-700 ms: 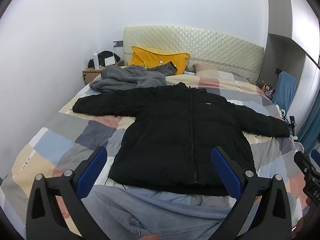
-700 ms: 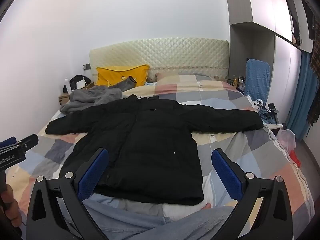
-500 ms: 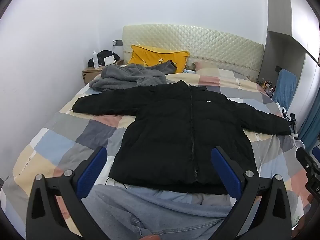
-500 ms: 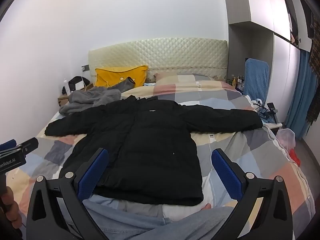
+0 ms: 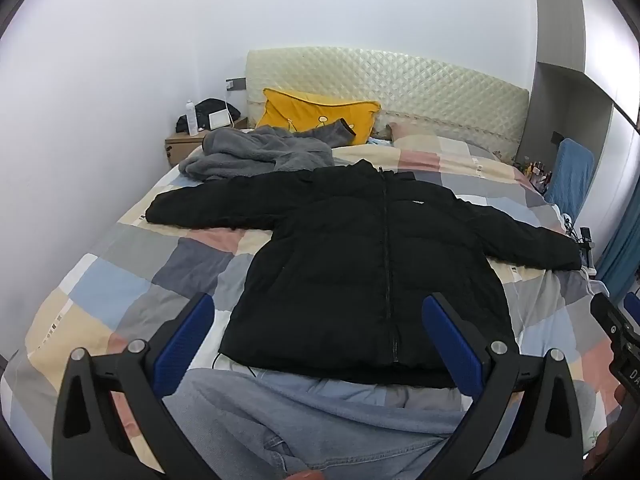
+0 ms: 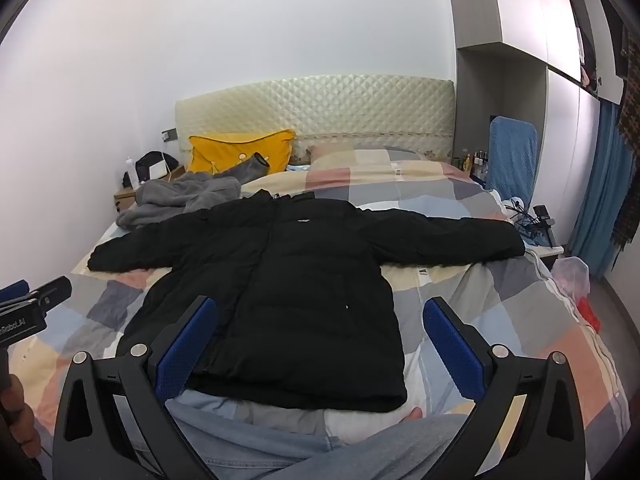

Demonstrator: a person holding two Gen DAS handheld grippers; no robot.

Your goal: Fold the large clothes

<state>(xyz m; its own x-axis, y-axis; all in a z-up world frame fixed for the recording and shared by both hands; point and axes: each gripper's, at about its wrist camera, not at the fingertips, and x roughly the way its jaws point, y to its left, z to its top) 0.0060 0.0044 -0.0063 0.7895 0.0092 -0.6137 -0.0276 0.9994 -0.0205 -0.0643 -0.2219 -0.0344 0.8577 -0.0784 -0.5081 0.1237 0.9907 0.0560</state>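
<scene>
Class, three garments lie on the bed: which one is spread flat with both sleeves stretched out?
The black padded jacket. The grey fleece garment lies crumpled, and the light blue jeans have no sleeves.

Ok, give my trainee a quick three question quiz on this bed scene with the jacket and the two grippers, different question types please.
1. True or false: the black jacket lies flat on the bed with both sleeves spread out.
2. What lies just behind the jacket's sleeve, near the yellow pillow? A) grey fleece garment B) red towel C) open book
3. Fill in: the left gripper and the right gripper are both ____ and hold nothing.

Key: 1 true; 2 A, the grey fleece garment; 3 open.
</scene>
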